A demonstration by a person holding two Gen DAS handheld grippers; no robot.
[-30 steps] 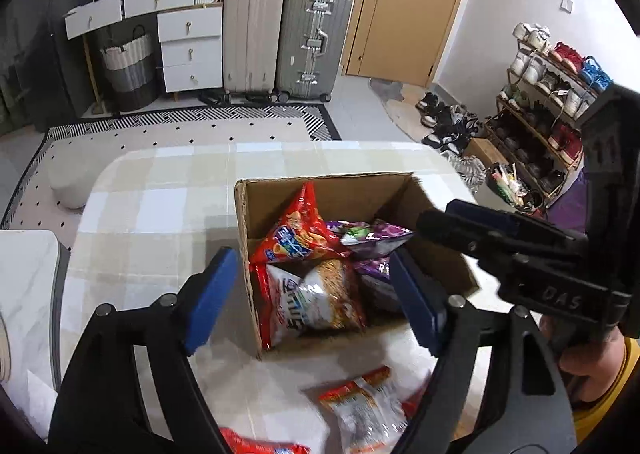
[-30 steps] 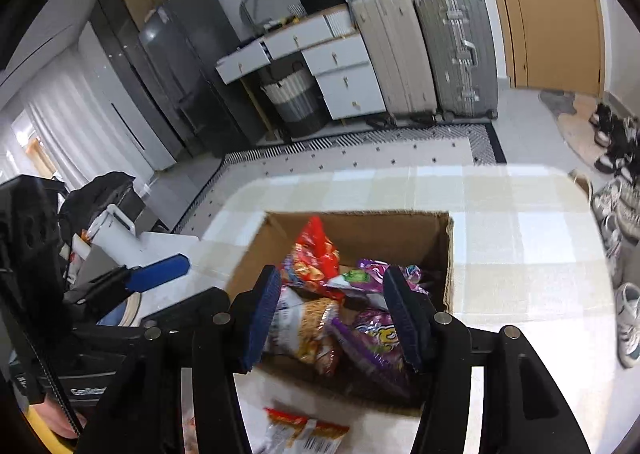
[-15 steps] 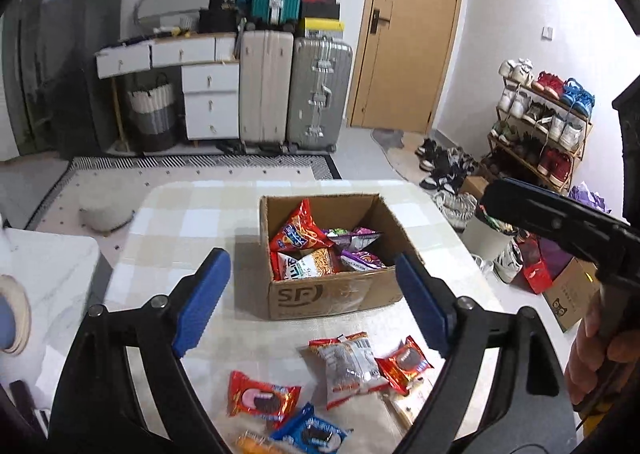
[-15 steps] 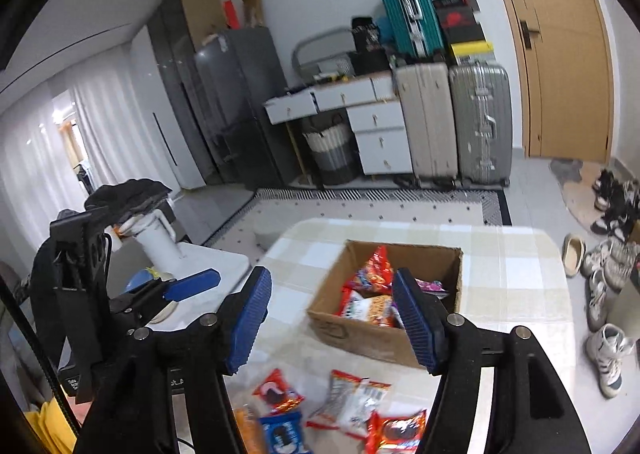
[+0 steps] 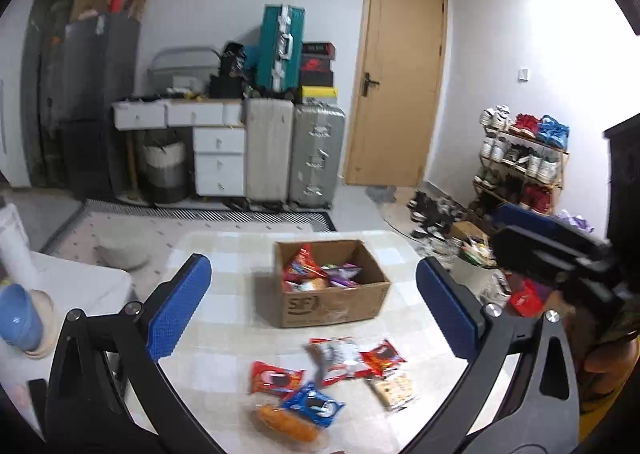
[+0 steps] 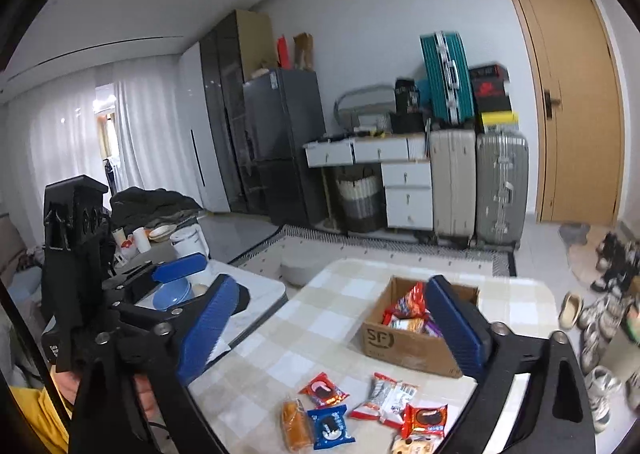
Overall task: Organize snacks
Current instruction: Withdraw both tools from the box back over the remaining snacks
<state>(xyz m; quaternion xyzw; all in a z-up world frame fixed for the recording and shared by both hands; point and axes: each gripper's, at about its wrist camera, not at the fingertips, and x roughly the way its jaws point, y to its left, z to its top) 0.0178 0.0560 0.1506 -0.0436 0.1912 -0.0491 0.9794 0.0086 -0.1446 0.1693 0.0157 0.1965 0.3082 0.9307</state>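
A brown cardboard box holding several snack packets stands on the checked table. Loose packets lie in front of it: a red one, a blue one, an orange one, a white-and-red one and another red one. My left gripper is open and empty, high above the table. My right gripper is open and empty too, also raised. Each gripper shows at the edge of the other's view.
A white side table with a blue bowl stands left of the checked table. Suitcases, drawers, a door and a shoe rack line the room behind. Shoes lie on the floor at the right.
Both grippers have pulled up and back from the box, which now looks small and far. Several loose packets in front of the box have come into view. Both stay open.
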